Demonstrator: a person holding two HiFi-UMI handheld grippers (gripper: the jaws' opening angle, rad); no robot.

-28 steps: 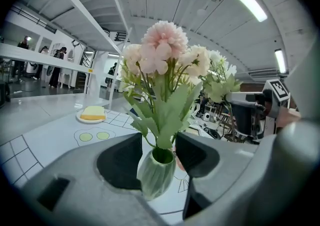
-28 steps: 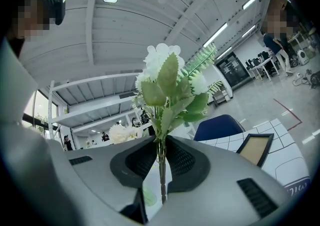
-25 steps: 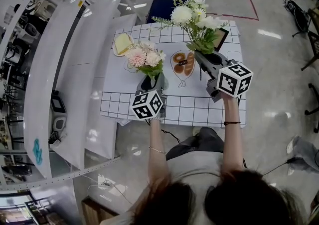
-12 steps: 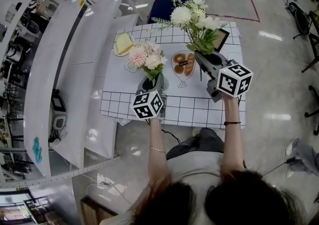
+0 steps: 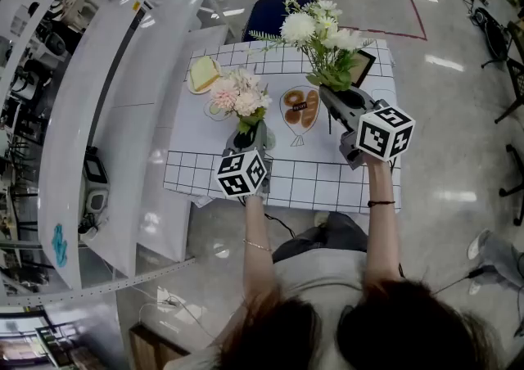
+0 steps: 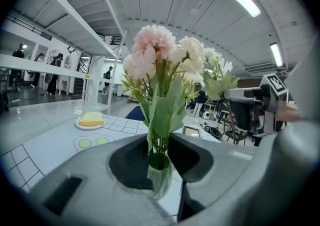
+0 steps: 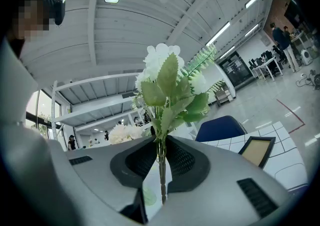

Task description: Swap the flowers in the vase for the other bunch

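Note:
A pink-and-white bunch [image 5: 240, 101] stands in a small clear vase [image 6: 161, 180] on the table. My left gripper [image 5: 246, 141] reaches level around it. Its jaws [image 6: 160, 142] are closing, and the stems sit in the narrow gap at the vase's mouth. I cannot see the pads pressing on them. My right gripper [image 5: 334, 100] hovers over the table's right half, shut on the thin stems [image 7: 161, 170] of the white-and-green bunch [image 5: 321, 33]. It holds that bunch upright in the air.
The table [image 5: 327, 176] has a white cloth with a grid pattern. On it are a plate with a yellow slice [image 5: 202, 74], a printed plate of bread [image 5: 301, 106] and a picture frame [image 5: 363, 65]. A blue chair [image 5: 274, 10] stands behind, white shelving [image 5: 106, 115] to the left.
The pink blooms have shifted very slightly in the head view. Neither gripper has moved, and the white bunch stays held up.

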